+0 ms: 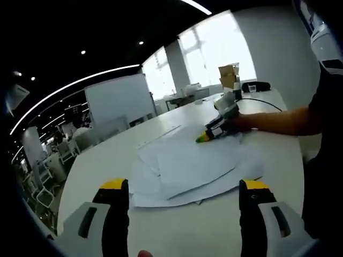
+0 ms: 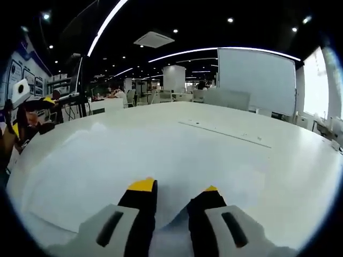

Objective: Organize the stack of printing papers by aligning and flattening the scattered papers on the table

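The white papers (image 1: 193, 171) lie fanned and overlapping on the white table (image 1: 225, 225), between the wide-open left hand-held gripper (image 1: 185, 187) and the right hand-held gripper (image 2: 177, 193), whose jaws are slightly apart.

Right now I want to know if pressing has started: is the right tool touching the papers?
Touching. In the left gripper view the right tool rests its tip on the papers, with no gap showing.

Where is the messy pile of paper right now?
In the left gripper view the papers lie spread on the white table, ahead of the left gripper, with the right gripper at their far edge.
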Available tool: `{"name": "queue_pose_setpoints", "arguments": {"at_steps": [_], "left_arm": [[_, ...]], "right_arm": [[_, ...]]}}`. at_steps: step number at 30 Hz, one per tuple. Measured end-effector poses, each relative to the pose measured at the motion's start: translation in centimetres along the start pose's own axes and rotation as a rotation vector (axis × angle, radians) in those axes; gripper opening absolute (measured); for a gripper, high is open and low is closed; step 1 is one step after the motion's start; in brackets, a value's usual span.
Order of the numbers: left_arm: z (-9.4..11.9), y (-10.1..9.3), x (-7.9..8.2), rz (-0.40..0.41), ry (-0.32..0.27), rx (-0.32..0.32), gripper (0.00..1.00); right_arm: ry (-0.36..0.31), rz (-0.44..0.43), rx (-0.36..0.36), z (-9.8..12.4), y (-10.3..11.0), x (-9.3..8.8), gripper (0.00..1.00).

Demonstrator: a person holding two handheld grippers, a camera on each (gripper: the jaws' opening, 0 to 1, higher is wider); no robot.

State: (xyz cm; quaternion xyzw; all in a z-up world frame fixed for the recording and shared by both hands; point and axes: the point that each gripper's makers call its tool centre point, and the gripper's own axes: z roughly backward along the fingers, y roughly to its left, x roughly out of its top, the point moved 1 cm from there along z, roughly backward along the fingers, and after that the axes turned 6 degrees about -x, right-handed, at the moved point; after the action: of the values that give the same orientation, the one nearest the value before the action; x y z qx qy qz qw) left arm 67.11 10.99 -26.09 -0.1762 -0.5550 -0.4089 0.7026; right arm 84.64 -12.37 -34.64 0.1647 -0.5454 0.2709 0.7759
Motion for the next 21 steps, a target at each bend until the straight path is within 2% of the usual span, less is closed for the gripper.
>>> {"name": "queue_pose_setpoints", "arguments": {"at_steps": [21], "left_arm": [[0.00,-0.09,-0.01,0.000,0.000,0.002,0.87]], "right_arm": [[-0.005,0.034,0.017,0.04,0.27,0.01,0.06]]}}
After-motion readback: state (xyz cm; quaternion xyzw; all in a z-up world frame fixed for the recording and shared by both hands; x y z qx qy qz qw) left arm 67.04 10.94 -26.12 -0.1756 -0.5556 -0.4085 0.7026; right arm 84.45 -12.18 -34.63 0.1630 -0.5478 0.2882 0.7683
